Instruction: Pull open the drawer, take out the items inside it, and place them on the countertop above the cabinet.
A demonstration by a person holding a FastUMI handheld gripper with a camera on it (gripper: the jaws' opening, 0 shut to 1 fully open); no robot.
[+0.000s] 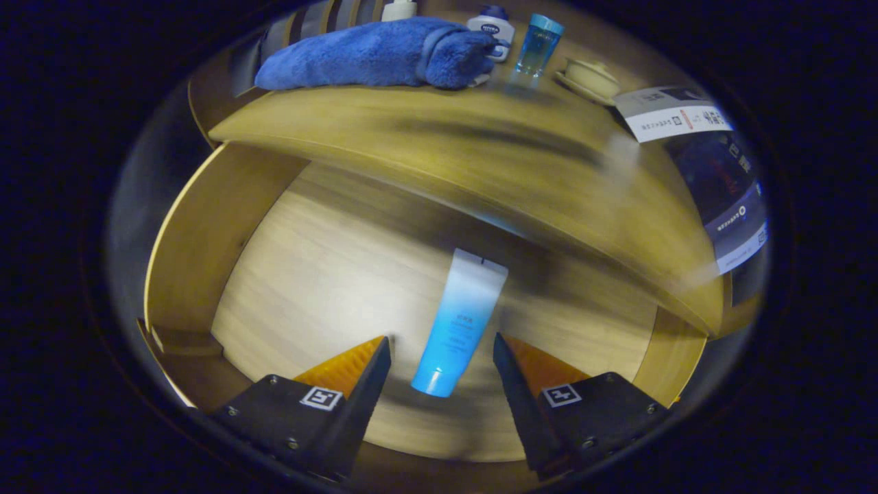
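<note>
The drawer (206, 226) stands pulled open, its pale wooden floor showing below the countertop (439, 137). A blue-and-white tube (458, 322) lies on the drawer floor, cap end toward me. My gripper (442, 346) hangs open above the drawer, and the tube's lower half sits between the two fingers without either touching it. On the countertop beyond lie a rolled blue towel (370, 55), a white bottle with a dark cap (494, 31) and a clear blue bottle (537, 44).
A small cream lidded dish on a saucer (591, 79) and a printed card (675, 113) sit at the countertop's right end. A white container (399, 9) stands behind the towel. The drawer's side walls rise left and right of the fingers.
</note>
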